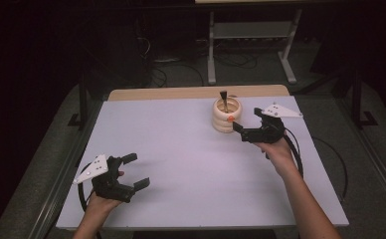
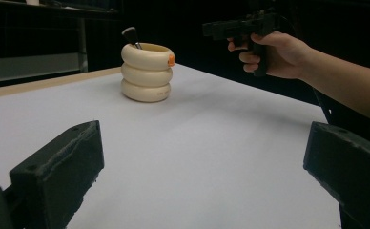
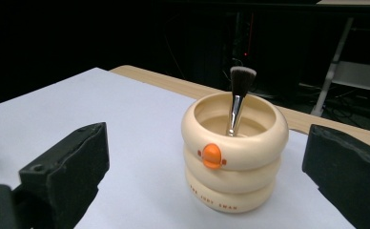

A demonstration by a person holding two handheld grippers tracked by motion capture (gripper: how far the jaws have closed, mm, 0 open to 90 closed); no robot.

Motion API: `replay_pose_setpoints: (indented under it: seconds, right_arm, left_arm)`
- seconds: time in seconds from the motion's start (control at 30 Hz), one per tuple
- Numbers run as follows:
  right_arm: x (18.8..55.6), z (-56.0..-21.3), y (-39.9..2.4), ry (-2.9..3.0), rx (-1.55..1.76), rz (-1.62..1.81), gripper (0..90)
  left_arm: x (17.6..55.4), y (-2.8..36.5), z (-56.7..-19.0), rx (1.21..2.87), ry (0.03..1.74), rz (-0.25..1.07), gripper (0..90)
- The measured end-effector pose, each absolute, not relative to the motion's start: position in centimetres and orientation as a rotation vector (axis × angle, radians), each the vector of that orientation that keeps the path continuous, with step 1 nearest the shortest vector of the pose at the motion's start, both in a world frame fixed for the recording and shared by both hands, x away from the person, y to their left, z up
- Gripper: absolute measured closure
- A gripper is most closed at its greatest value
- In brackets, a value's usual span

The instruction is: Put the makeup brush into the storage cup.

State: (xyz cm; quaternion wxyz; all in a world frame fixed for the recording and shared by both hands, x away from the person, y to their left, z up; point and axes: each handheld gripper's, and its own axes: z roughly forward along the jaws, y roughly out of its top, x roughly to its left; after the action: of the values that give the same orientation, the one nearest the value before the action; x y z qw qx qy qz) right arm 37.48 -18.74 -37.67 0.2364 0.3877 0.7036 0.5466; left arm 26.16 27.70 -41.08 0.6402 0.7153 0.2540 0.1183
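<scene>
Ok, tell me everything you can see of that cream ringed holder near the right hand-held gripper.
The cream holder of three stacked rounded rings looks like glossy plastic. It stands upright on the white table, toward the far right. An orange knob sits on its top ring, small print on its lowest. A dark-bristled makeup brush leans inside, bristles up. Nothing else touches it.

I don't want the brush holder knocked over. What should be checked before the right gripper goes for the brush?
1. Right gripper open: ok, jaws wide apart.
2. Cream holder upright on the table: ok.
3. Brush reachable: ok, bristles stand above the rim.
4. Gripper apart from the holder: ok in the left gripper view.
5. Left gripper out of the way: ok, open, at the near left.
6. Brush free in the holder: cannot tell.
</scene>
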Motion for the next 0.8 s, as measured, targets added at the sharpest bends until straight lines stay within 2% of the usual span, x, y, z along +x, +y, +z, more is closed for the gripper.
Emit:
replay_pose_setpoints:
  seconds: [0.8]
  right_arm:
    - [33.8, -38.4, -20.3, 1.919, 1.053, 1.513, 1.3]
  left_arm:
    - [26.0, 27.7, -41.1, 1.645, 0.577, 0.27, 0.0]
